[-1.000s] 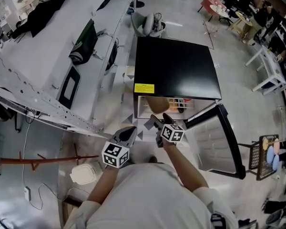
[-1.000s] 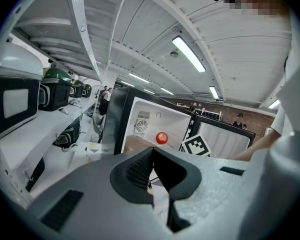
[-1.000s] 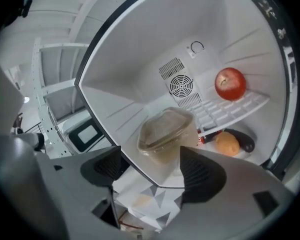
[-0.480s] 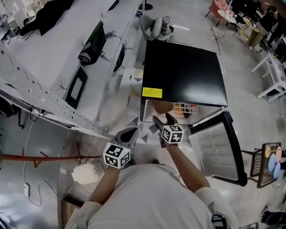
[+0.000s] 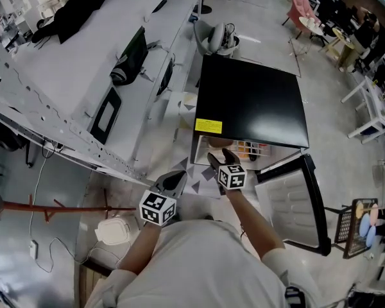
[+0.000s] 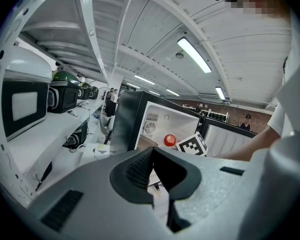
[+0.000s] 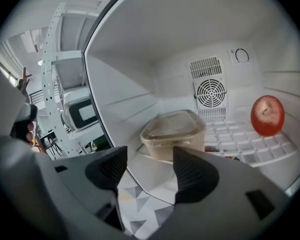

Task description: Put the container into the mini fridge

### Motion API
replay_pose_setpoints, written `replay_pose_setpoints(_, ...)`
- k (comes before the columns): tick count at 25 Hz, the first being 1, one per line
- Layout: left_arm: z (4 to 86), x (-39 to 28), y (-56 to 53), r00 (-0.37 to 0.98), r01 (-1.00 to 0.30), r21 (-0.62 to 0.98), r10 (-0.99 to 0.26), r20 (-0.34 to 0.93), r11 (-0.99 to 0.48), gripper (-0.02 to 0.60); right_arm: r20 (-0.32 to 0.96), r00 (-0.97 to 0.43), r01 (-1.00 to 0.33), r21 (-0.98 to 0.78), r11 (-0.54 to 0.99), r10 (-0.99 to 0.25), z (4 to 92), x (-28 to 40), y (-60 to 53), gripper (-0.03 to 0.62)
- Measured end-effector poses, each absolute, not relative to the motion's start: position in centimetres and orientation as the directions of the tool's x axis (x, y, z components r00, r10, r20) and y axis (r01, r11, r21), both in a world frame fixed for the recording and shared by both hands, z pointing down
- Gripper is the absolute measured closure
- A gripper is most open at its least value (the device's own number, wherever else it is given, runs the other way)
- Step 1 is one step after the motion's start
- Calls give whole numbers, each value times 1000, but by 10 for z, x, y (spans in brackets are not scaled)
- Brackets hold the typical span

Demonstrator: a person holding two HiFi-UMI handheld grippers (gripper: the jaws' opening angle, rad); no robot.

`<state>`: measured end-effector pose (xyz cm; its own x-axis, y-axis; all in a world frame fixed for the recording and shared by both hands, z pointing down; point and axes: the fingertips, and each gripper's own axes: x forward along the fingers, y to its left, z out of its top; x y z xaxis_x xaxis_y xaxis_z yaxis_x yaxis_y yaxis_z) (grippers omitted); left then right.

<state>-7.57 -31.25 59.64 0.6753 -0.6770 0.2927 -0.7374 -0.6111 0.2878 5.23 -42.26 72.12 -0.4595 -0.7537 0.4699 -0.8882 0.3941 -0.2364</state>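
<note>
One black fridge (image 5: 253,101) stands with its door (image 5: 295,201) swung wide. Two arms reach toward it. The right gripper (image 5: 219,158) points into the fridge. Its jaws are apart and hold nothing, and they have just been closing a bit. The left gripper (image 5: 174,180) is beside it, lower, jaws pressed together. One container (image 7: 172,134) sits on the shelf inside. One red apple (image 7: 266,115) is to its right.

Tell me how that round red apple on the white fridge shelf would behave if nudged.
The round red apple would probably roll, being round. The white grid shelf may catch it slightly. It looks firm.
</note>
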Motion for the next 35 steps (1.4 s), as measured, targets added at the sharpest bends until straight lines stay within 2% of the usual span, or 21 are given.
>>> replay_pose_setpoints(14, 598, -58, -299, 656, -754, 291, -694, 296, -588, 577, 454, -523, -853, -280, 441, -722, 696, 51, -405, 315)
replay_pose_setpoints(19, 594, -34, -289, 664, -747, 288, -688, 292, -599, 577, 446, -523, -852, -248, 461, -726, 676, 66, -386, 358)
replay_pose_setpoints(27, 591, 10, -267, 667, -744, 297, -685, 292, -598, 577, 362, -573, -819, -236, 523, -735, 628, 96, -348, 421)
replay_pose_setpoints(35, 595, 25, -244, 634, -773, 263, -707, 313, -577, 577, 341, -603, -796, -199, 572, -721, 619, 115, -315, 453)
